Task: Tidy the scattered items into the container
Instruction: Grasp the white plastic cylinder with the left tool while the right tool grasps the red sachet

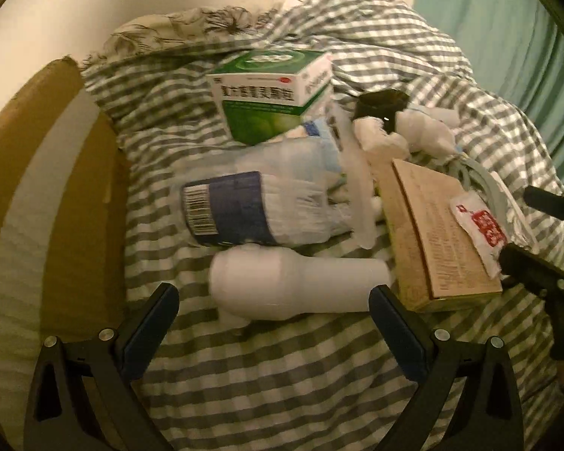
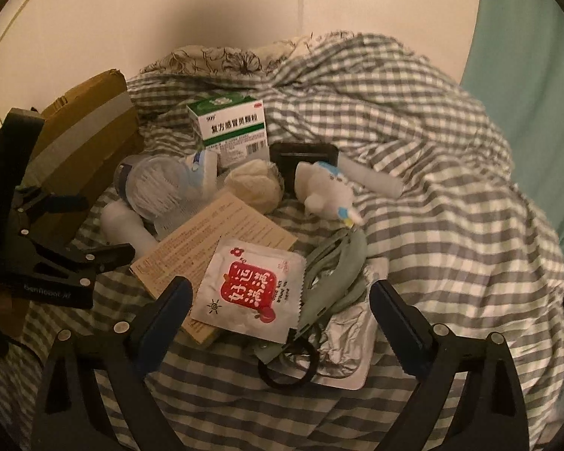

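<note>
Scattered items lie on a checked bedsheet. My left gripper is open, its tips either side of a white bottle lying on its side, without touching it. Behind the bottle are a cotton swab jar and a green medicine box. My right gripper is open over a red-and-white sachet, which rests on a tan flat box. The brown cardboard container stands at the left. In the right wrist view the left gripper shows at the left, beside the container.
A green cord bundle, foil blister pack and black hair tie lie by my right fingers. Further back are a white plush toy, a gauze ball, a black case and a white tube. The wall is behind.
</note>
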### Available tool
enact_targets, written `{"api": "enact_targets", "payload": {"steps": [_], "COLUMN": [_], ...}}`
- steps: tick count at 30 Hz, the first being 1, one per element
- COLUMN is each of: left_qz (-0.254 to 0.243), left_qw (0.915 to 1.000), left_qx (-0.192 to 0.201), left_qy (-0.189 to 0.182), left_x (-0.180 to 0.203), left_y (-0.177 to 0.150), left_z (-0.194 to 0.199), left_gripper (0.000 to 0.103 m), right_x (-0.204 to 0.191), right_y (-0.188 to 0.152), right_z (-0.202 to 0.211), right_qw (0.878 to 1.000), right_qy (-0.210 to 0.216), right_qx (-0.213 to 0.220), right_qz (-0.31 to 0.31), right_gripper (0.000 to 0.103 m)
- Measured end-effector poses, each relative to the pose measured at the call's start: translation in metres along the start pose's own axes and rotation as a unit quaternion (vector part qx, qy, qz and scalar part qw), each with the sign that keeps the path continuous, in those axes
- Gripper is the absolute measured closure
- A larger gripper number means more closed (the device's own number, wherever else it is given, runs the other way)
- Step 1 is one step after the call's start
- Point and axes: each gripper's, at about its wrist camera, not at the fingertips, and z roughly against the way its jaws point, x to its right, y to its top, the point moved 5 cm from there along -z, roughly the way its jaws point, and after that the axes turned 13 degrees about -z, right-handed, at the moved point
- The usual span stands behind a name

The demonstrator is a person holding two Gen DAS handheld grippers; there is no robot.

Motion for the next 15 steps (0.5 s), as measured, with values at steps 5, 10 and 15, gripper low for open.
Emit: {"api": "enact_targets", "payload": {"steps": [5, 10, 15], "left_qz": [-0.013, -0.004, -0.002], "left_qw": [0.9998, 0.9991, 0.9995], "left_qx": [-0.013, -0.037, -0.029], "left_qy": [-0.002, -0.021, -0.008], "left_x": [0.003, 0.003, 0.005], "left_y": [0.002, 0.003, 0.009], "left_z": [-0.011, -0.021, -0.016], "left_gripper": [0.0, 0.0, 0.0], "right_x": [0.001, 0.005, 0.006], "right_y": [-0.003, -0.002, 0.0], "right_z": [-0.013, -0.023, -0.025], "right_qw": [1.0, 0.999, 0.998], "right_qy": [0.009, 0.012, 0.012], "right_qx": [-0.025, -0.043, -0.048], "right_qz": [-0.008, -0.023, -0.031], "right_gripper": [0.012, 0.013, 0.013]}}
